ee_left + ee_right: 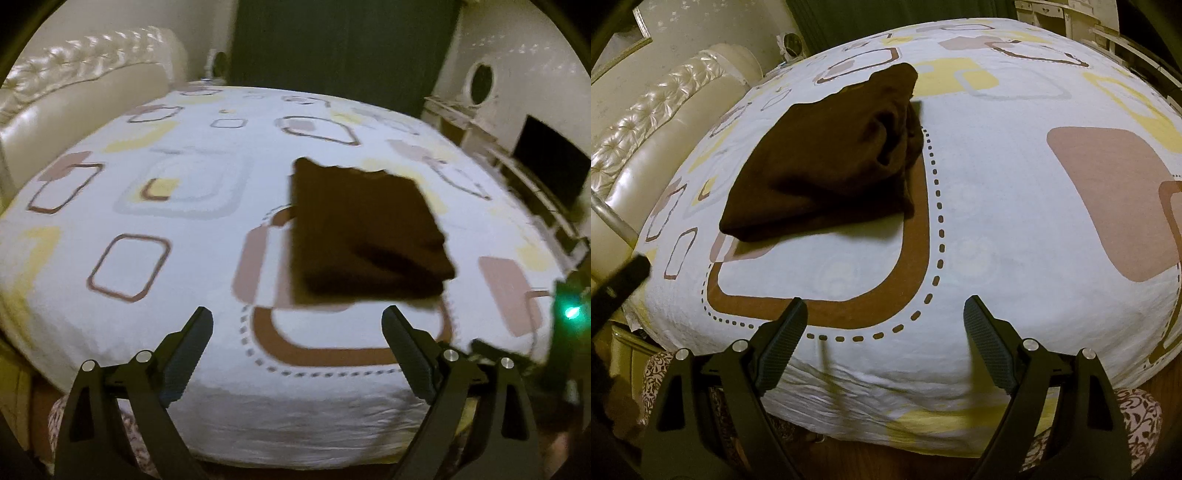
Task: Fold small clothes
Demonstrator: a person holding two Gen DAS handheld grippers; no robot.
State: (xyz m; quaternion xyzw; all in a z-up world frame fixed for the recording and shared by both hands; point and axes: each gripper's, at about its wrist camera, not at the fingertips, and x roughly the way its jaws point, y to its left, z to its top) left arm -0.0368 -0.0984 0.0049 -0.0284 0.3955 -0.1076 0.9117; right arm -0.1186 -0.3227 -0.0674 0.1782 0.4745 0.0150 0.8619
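Note:
A dark brown garment (365, 236) lies folded into a rough rectangle on the patterned white bed sheet (184, 288). In the right wrist view the garment (827, 158) lies left of centre, with bunched folds at its far right end. My left gripper (297, 321) is open and empty, just short of the garment's near edge. My right gripper (884, 310) is open and empty, over the sheet (997, 221) near the bed's front edge, well short of the garment.
A cream tufted headboard (74, 96) runs along the left. A dark curtain (343, 48) hangs behind the bed. White shelving with a dark screen (550, 170) stands at the right. The other gripper shows blurred at the right edge (569, 314).

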